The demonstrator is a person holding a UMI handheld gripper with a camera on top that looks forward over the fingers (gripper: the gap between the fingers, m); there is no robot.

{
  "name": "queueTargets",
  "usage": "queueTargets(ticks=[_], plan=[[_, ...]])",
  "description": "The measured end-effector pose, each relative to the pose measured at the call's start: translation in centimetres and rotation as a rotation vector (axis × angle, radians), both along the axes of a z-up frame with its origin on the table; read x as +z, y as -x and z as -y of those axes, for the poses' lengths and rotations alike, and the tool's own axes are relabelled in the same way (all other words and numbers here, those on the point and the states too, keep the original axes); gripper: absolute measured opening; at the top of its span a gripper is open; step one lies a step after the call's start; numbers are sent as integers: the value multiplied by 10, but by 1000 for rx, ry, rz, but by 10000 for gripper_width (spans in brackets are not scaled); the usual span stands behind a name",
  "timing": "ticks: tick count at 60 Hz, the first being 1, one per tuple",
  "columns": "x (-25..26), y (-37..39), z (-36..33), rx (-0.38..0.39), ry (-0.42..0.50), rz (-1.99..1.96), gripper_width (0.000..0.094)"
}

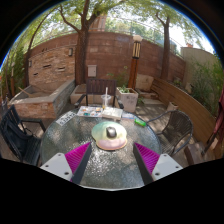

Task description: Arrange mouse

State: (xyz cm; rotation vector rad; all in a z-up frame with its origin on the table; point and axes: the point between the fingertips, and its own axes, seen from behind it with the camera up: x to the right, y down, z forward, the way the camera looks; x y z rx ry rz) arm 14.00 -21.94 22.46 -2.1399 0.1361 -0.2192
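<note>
Round mat (pixel 109 134) on glass table (pixel 60 140), chairs (pixel 20 135) around, wall (pixel 100 55) behind.

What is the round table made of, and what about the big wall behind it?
The round table looks like clear glass on a dark metal frame: the ground shows through its shiny top. The wall looks like rough reddish brick, with thin lines between the blocks. The gripper is open above the table, holding nothing.

Round glass table (pixel 70 135); round green plate (pixel 109 134) on it; brick wall (pixel 95 55) beyond; chairs (pixel 18 132) around.
</note>
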Motion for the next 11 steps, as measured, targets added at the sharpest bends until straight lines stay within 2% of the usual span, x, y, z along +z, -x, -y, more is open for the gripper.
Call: queueTargets(ticks=[11], plan=[[11, 4, 13, 7, -10, 19, 854]])
